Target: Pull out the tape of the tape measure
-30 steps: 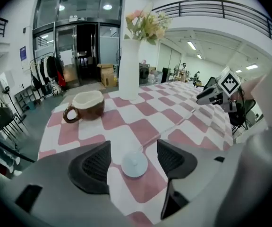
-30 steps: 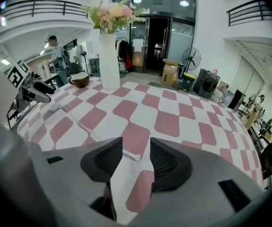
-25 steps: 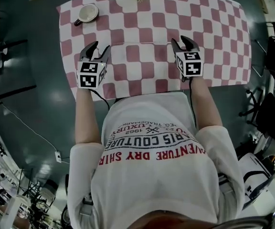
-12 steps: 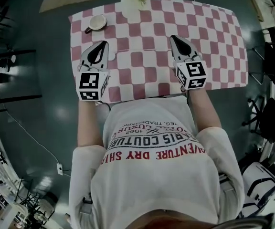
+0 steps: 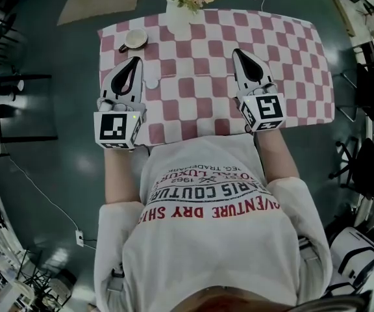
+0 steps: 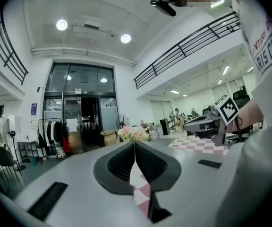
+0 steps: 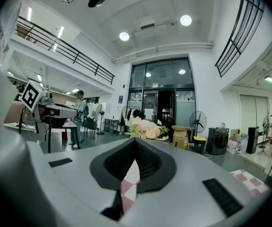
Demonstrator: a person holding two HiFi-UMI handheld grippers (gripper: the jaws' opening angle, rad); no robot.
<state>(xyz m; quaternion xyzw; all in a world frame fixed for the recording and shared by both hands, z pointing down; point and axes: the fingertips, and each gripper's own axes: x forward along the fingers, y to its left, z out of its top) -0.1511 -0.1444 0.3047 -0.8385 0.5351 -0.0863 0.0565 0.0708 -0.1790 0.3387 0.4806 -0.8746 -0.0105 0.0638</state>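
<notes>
I hold the left gripper (image 5: 136, 61) and right gripper (image 5: 237, 52) closed, empty, above the checked table (image 5: 291, 51); no tape measure shows, so step and next move remain undetermined.

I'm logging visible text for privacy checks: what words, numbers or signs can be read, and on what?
"VENTURE DRY SHIR": red print on the T-shirt, upside down, ends cut off.
"RIS COUTUR": dark print on it.
"LUXUR": smaller print there.
Finer shirt lines: too blurred.
Marker cubes: patterns only, no words.
Blue sign by the door: too small.
</notes>
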